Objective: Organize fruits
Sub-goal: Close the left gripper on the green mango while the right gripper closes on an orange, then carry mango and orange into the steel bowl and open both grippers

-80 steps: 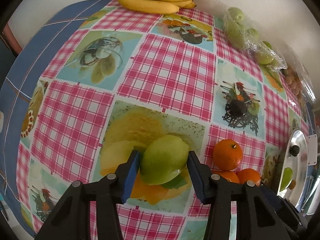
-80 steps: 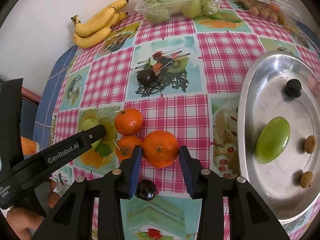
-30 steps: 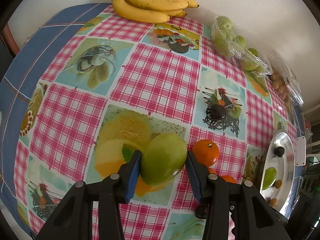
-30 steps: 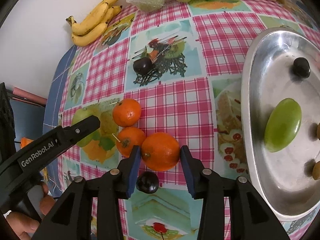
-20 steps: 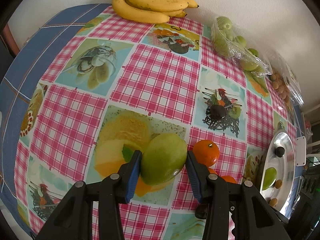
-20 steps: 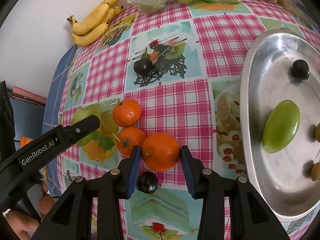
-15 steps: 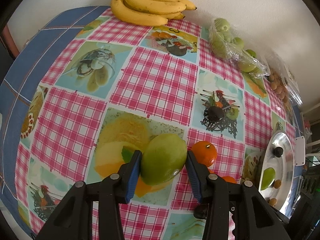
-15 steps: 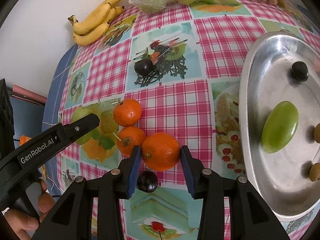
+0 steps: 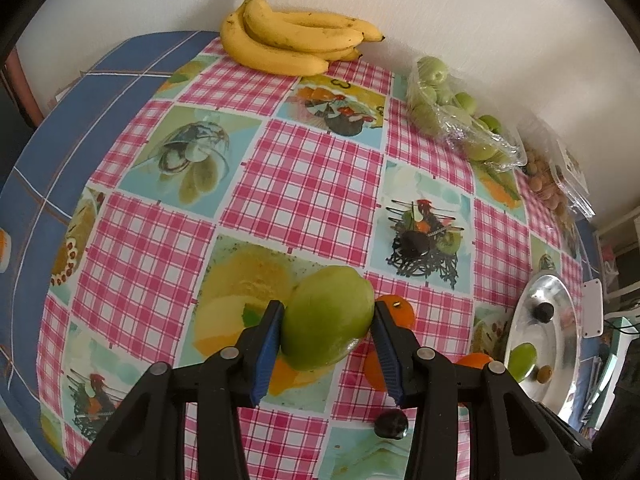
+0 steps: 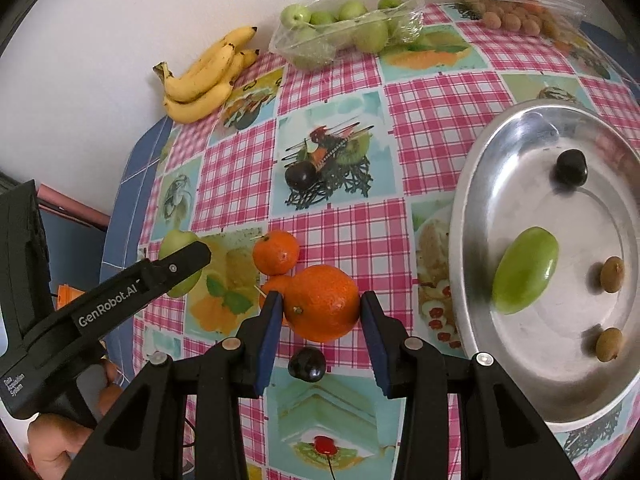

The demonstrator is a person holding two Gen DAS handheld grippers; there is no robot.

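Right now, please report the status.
Left claw shut on green mango. Right claw shut on orange. Metal tray to the right, path open.

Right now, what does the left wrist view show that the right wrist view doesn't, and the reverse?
Only the left wrist view shows the left gripper from behind, clamped on the green mango. Only the right wrist view shows the right gripper shut on the large orange, the person's hand, and both small brown fruits on the tray. Both show the bananas, the bagged green fruit, the dark plum on the cloth, and the metal tray holding a second green mango.
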